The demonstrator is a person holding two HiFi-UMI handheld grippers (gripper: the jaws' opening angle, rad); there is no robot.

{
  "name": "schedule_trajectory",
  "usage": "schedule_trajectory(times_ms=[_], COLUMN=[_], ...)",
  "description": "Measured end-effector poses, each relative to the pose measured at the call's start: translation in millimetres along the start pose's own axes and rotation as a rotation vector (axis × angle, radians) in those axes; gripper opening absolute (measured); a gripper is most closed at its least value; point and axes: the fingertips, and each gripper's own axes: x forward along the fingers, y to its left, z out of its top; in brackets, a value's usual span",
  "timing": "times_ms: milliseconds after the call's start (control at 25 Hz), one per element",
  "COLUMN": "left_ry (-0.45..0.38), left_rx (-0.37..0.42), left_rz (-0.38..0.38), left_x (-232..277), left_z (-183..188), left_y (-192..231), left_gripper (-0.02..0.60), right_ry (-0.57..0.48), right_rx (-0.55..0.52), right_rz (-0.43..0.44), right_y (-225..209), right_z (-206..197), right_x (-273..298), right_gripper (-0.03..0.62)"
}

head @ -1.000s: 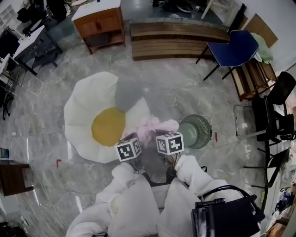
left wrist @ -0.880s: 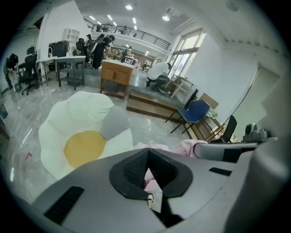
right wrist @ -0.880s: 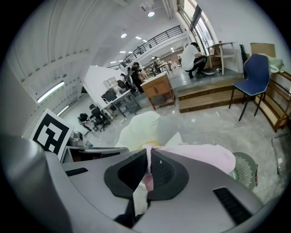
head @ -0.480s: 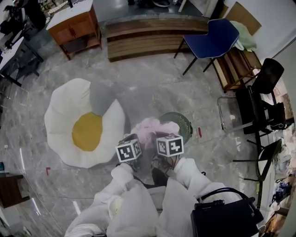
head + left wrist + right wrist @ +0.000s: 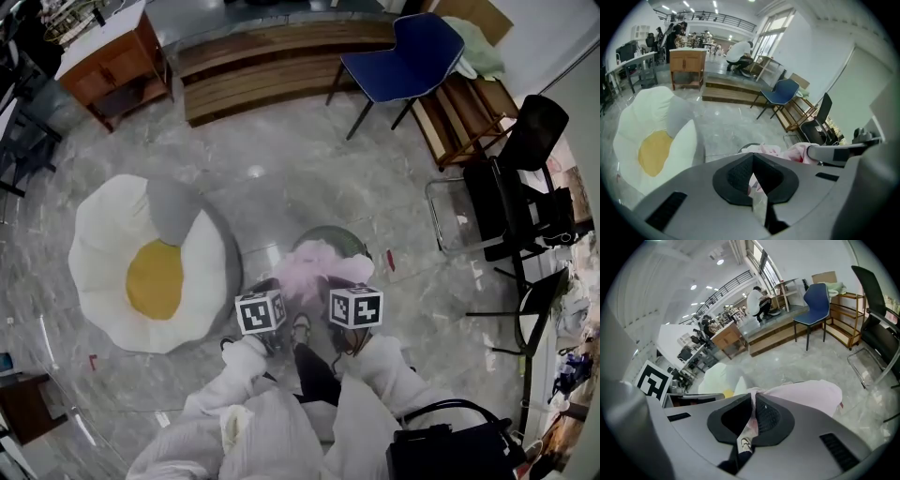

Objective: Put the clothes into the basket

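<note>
Both grippers hold one pink garment (image 5: 322,268) between them. It hangs bunched over the round green basket (image 5: 323,236), hiding most of the rim. My left gripper (image 5: 277,292) sits under its marker cube at the garment's near left edge. In the left gripper view the left gripper (image 5: 753,182) is shut on a fold of the pink garment (image 5: 774,151), with a bit of basket rim (image 5: 746,146) beyond. My right gripper (image 5: 337,292) is at the near right edge. In the right gripper view the right gripper (image 5: 751,420) is shut on the pink garment (image 5: 806,397).
A white and yellow egg-shaped cushion (image 5: 141,267) lies on the marble floor to the left. A blue chair (image 5: 403,56), wooden steps (image 5: 272,67) and a cabinet (image 5: 108,61) stand at the back. Black chairs (image 5: 520,202) line the right. A black bag (image 5: 455,452) hangs near my body.
Both grippers have carried the pink garment to the right, away from the egg cushion. The basket, earlier to the garment's right, now lies under it.
</note>
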Motion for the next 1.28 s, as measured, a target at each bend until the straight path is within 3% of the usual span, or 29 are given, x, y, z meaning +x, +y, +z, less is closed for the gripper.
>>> schedule_trajectory(times_ms=[440, 800, 1000, 1160, 1280], left_ry=[0.083, 0.139, 0.16, 0.173, 0.179], left_rx=[0.08, 0.041, 0.023, 0.013, 0.008], left_rz=[-0.017, -0.021, -0.033, -0.029, -0.022], left_x=[100, 193, 220, 231, 234], left_z=[-21, -53, -66, -73, -78], left_y=[-28, -17, -15, -12, -7], left_gripper=[0.005, 0.005, 0.005, 0.005, 0.005], right_ry=[-0.011, -0.013, 0.013, 0.023, 0.025], right_rx=[0.168, 0.255, 0.279, 0.267, 0.272], right_rz=[-0.061, -0.112, -0.158, -0.247, -0.254], right_y=[-96, -160, -188, -207, -207], right_z=[-21, -47, -66, -71, -73], right_x=[52, 114, 140, 153, 162], right_gripper=[0.029, 0.029, 0.029, 0.031, 0.031])
